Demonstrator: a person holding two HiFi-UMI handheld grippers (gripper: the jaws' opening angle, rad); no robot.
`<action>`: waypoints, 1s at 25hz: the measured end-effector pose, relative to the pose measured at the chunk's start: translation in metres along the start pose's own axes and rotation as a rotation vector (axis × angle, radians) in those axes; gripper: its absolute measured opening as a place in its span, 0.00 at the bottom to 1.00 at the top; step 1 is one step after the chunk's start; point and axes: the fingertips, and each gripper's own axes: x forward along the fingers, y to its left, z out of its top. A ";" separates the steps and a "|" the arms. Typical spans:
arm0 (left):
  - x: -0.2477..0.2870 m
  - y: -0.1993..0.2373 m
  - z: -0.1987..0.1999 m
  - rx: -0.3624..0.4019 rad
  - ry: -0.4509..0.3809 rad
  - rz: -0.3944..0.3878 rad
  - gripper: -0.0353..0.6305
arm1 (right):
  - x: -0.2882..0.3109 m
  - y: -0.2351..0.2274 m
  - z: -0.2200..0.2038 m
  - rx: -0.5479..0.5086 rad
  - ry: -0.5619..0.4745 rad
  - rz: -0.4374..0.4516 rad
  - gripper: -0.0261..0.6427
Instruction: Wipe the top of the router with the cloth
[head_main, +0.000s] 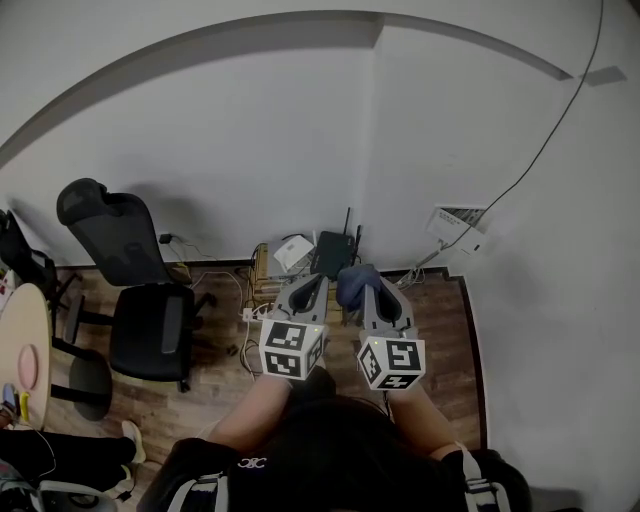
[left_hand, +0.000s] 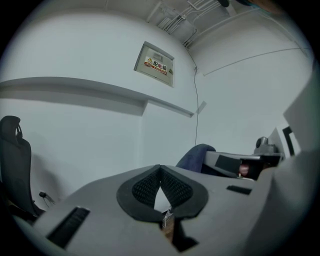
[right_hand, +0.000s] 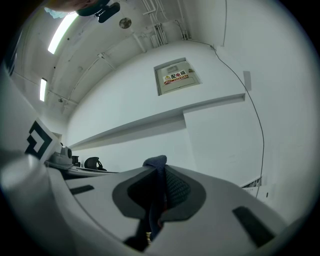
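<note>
Between the right gripper's (right_hand: 160, 172) fingers (right_hand: 178, 189) sits the blue cloth (right_hand: 155, 161).

Left gripper (head_main: 312, 284) and right gripper (head_main: 370, 292) both closed.

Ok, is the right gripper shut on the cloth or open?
Shut on it: the right gripper pinches the blue cloth between its jaws, with a tuft poking out past the tips.
</note>
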 end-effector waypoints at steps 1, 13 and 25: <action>0.003 0.000 -0.001 -0.003 0.002 0.000 0.05 | 0.002 -0.002 -0.001 0.002 0.001 0.001 0.05; 0.056 0.026 0.005 -0.013 -0.011 0.012 0.05 | 0.055 -0.022 -0.007 0.011 0.016 0.028 0.05; 0.147 0.072 0.021 -0.010 -0.010 0.009 0.05 | 0.148 -0.064 -0.011 -0.006 0.038 -0.004 0.05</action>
